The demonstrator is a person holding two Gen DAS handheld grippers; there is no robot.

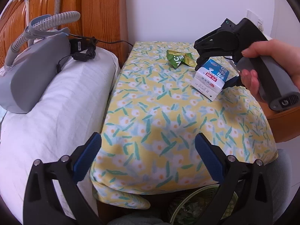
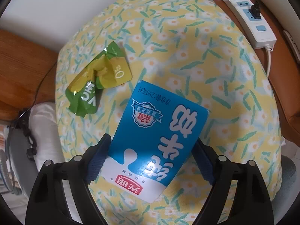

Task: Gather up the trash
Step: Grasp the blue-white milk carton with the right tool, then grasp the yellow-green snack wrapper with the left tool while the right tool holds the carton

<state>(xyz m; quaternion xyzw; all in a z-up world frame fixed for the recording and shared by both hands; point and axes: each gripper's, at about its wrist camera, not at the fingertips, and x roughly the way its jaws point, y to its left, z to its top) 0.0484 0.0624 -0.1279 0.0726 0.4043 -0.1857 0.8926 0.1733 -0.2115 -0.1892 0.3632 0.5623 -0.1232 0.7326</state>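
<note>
A blue and white milk carton (image 2: pixel 155 131) lies on the yellow floral cloth (image 2: pixel 187 46). My right gripper (image 2: pixel 151 140) straddles it from above, and its blue pads (image 2: pixel 98 159) press on the carton's two long sides. In the left wrist view a hand holds that gripper (image 1: pixel 214 74) over the carton (image 1: pixel 211 76). A crumpled green wrapper (image 2: pixel 99 80) lies on the cloth just beyond the carton, also seen as the green wrapper (image 1: pixel 180 59) in the left view. My left gripper (image 1: pixel 148 140) stands open at the near edge of the cloth with nothing between its fingers.
A white power strip (image 2: pixel 249 13) with a black plug lies on the wooden top to the right. Left of the cloth, a grey machine with a ribbed hose (image 1: pixel 31 71) rests on a white pillow (image 1: pixel 56 112). A green mesh basket (image 1: pixel 202 206) sits below the cloth's near edge.
</note>
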